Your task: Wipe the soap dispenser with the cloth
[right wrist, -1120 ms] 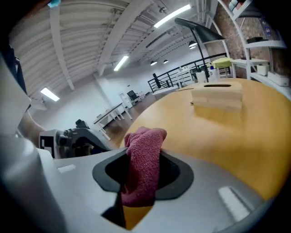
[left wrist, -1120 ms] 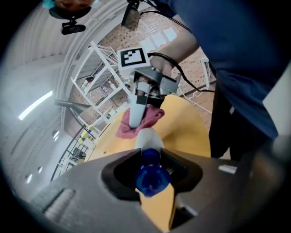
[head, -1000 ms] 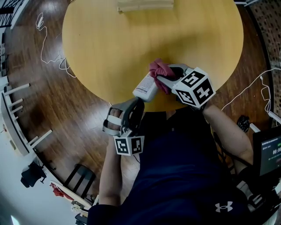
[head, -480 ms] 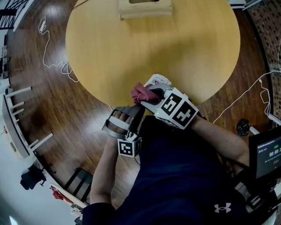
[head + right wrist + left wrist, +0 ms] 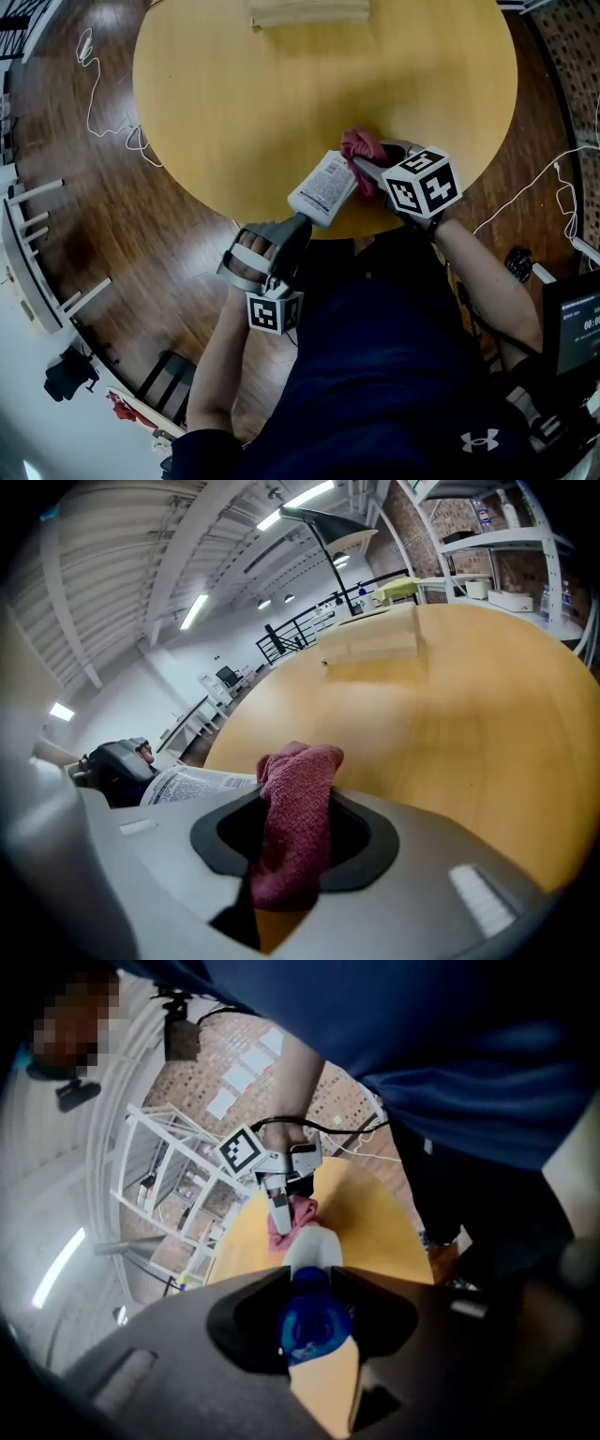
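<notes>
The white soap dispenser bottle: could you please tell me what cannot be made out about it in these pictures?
Blue top end of the white soap dispenser bottle: head view, hidden within the left tool; left gripper view, blurred.
Its label print: head view, too small; right gripper view, cut off by the right tool.
Where the red terry cloth meets it: head view, covered by cloth and tool.

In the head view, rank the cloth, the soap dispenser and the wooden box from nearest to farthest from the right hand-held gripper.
1. The cloth: clamped in the right hand-held gripper itself.
2. The soap dispenser: just to its left, beside the cloth.
3. The wooden box: at the far edge of the table.
</notes>
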`<state>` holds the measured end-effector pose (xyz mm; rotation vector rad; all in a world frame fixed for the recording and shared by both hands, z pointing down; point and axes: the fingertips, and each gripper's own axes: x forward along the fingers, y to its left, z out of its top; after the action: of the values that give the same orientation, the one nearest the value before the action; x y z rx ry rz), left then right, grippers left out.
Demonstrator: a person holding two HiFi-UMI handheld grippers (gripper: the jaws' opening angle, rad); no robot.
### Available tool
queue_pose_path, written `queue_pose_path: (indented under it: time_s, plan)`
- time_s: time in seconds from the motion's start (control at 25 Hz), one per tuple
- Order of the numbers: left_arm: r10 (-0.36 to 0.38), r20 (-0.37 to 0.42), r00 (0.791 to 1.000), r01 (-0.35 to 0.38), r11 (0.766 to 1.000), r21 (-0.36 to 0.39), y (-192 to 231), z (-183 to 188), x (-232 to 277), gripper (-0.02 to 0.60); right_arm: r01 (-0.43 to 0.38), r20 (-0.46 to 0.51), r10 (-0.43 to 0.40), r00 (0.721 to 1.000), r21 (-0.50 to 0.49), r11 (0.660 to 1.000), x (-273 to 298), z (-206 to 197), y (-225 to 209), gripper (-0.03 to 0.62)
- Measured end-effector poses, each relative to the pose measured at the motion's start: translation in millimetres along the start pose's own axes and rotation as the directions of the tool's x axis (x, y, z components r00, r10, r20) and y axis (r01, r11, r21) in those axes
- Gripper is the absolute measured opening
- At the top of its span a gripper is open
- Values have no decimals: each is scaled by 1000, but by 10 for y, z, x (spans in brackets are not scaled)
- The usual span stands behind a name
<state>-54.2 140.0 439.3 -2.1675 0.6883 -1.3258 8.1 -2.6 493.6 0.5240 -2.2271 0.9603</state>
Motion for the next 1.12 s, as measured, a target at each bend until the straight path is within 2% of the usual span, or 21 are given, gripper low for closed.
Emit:
queue_pose_path:
  time_s: [0.08, 0.12, 0.16, 0.2, 0.24, 0.28, 0.36, 0.4, 0.44, 0.48, 0.52, 0.56, 0.6, 0.64, 0.72, 0.76, 0.84, 0.92, 0.96, 1.04, 1.12]
  plan:
    - [-17, -8, 1000, 16, 993, -117, 5, -35, 24, 135, 21, -5, -21, 1000, -15, 1000, 31, 18, 8, 131]
    - [-22, -16, 1000, 19, 982, -187, 12, -61, 38, 137, 30, -8, -30, 1000, -29, 999, 52, 22, 17, 130]
    - [-28, -31, 999, 18, 963, -270, 12, -99, 49, 140, 34, -13, -35, 999, -41, 999, 70, 14, 25, 130]
    - [-33, -51, 998, 12, 931, -365, 4, -147, 59, 148, 34, -20, -35, 999, -45, 998, 80, -7, 28, 130]
    - [-39, -74, 997, 0, 883, -469, -6, -198, 66, 171, 29, -25, -30, 999, -40, 999, 76, -35, 28, 130]
    - [-44, -93, 995, -17, 821, -571, -19, -242, 71, 186, 23, -26, -24, 999, -29, 999, 60, -58, 26, 130]
    - [-60, -97, 993, -31, 678, -734, -53, -287, 80, 182, 13, -19, -13, 1000, -11, 1000, 18, -61, 26, 130]
    - [-64, -80, 995, -23, 618, -786, -68, -284, 81, 173, 13, -14, -13, 1000, -12, 1000, 7, -47, 30, 130]
    - [-65, -55, 996, -8, 573, -819, -78, -272, 80, 167, 14, -11, -14, 1000, -17, 1000, 4, -32, 35, 130]
    - [-61, -29, 998, 9, 542, -840, -82, -259, 76, 163, 14, -10, -14, 1000, -21, 1000, 5, -21, 39, 130]
    - [-57, -6, 998, 24, 521, -853, -83, -250, 70, 158, 12, -10, -12, 1000, -22, 1000, 8, -15, 42, 130]
    - [-54, 10, 999, 36, 511, -859, -80, -249, 64, 152, 8, -12, -9, 1000, -20, 1000, 12, -14, 41, 130]
    - [-54, 18, 998, 43, 514, -857, -76, -257, 62, 143, 8, -17, -8, 1000, -21, 1000, 17, -14, 38, 132]
    - [-57, 17, 998, 45, 528, -848, -75, -272, 65, 141, 13, -21, -14, 1000, -32, 999, 18, -10, 40, 132]
    - [-68, 4, 998, 42, 570, -821, -85, -297, 83, 140, 20, -11, -21, 1000, -96, 995, -9, 55, 143, 133]
    - [-73, -4, 997, 40, 589, -807, -90, -301, 92, 140, -2, 10, 3, 1000, -139, 990, -33, 128, 297, 133]
    - [-79, -18, 997, 35, 617, -786, -88, -313, 93, 140, -108, 37, 119, 992, -219, 970, -43, 273, 804, 133]
    - [-79, -28, 996, 27, 627, -778, -72, -328, 86, 140, -222, -3, 232, 973, -302, 927, 28, 294, 1342, 133]
    - [-78, -32, 996, 25, 630, -776, -63, -325, 86, 140, -256, -36, 260, 965, -338, 905, 77, 262, 1528, 133]
    - [-80, -36, 996, 24, 637, -770, -48, -302, 82, 140, -271, -82, 259, 962, -382, 884, 159, 180, 1663, 133]
    - [-84, -35, 996, 27, 645, -764, -40, -291, 65, 140, -256, -85, 242, 966, -369, 893, 188, 134, 1623, 133]
